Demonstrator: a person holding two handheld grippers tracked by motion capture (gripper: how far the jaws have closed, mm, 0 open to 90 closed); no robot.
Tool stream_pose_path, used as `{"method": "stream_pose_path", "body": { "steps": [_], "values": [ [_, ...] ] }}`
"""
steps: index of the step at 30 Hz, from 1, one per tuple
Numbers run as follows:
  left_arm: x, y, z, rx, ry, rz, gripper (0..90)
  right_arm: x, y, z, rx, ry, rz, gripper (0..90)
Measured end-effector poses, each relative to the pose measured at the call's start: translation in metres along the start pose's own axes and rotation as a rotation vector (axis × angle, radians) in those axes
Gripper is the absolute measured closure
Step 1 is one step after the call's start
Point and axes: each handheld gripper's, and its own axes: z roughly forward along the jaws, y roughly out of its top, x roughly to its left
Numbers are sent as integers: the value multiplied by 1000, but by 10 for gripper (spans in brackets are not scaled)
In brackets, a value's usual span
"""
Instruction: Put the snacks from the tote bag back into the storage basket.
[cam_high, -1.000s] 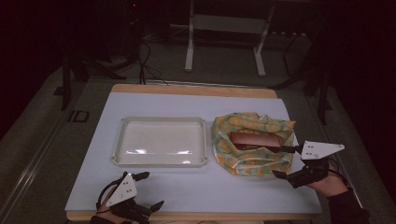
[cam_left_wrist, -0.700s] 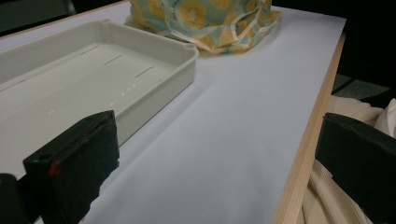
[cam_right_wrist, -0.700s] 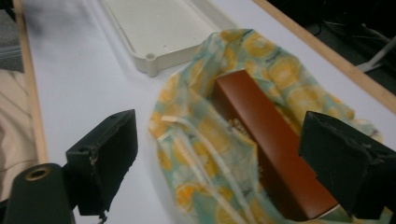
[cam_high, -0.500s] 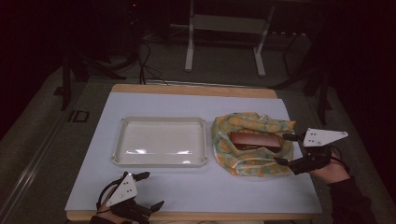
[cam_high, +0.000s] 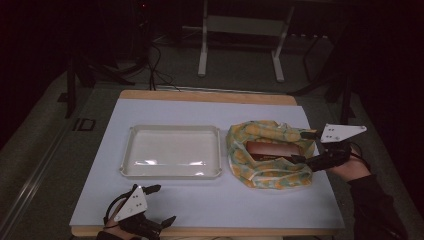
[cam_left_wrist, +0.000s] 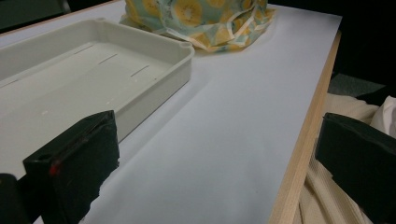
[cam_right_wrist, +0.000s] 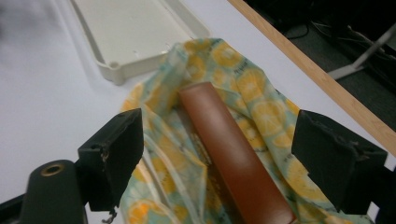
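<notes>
Narrowing but untouching, right gripper jaws straddle the brown case.

An empty white tray lies on the table; metal stand legs stand behind.

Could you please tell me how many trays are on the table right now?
1. The white tray sits empty at the table's middle, left of the lemon-print cloth holding a brown case. The cloth's folds could hide small items.
</notes>
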Motion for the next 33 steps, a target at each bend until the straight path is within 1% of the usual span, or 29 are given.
{"method": "stream_pose_path", "body": {
  "steps": [3,4,7,9,11,12,13,17,18,19,22,23,26,27,28,29,31,33],
  "values": [
    [0,0,0,1,0,0,0,-4,-1,3,12,5,2,192],
    [0,0,0,3,0,-1,0,-7,-2,7,24,6,4,209],
    [0,0,1,3,-1,1,0,-10,-2,9,27,4,1,211],
    [0,0,1,1,-1,3,0,-18,-2,13,32,4,4,222],
    [0,0,1,0,-2,1,0,-20,-2,14,37,6,9,227],
    [0,0,1,1,-2,1,0,-25,-2,17,49,18,16,265],
    [1,0,1,1,-2,1,0,-26,-2,19,54,15,8,274],
    [1,0,1,1,-3,0,0,-31,-3,26,75,17,7,285],
    [1,0,1,1,-4,0,0,-34,-6,32,93,27,4,302],
    [1,0,1,1,-5,0,0,-35,-7,34,97,27,-7,312],
    [1,0,1,2,-9,-1,0,-36,-9,40,120,37,-16,314],
    [0,0,2,-1,-17,4,0,-37,-13,47,146,38,-28,324],
    [0,0,2,0,-17,6,0,-37,-18,57,178,54,-36,325],
    [0,0,2,0,-17,6,0,-37,-18,57,178,54,-36,325],
    [0,0,2,1,-16,7,0,-38,-22,63,202,64,-40,335],
    [0,0,2,1,-16,7,0,-40,-23,65,218,63,-43,337],
    [0,0,2,0,-16,5,0,-43,-26,70,242,69,-44,348],
    [0,0,2,1,-17,3,0,-46,-29,73,254,73,-42,348]
  ]
}}
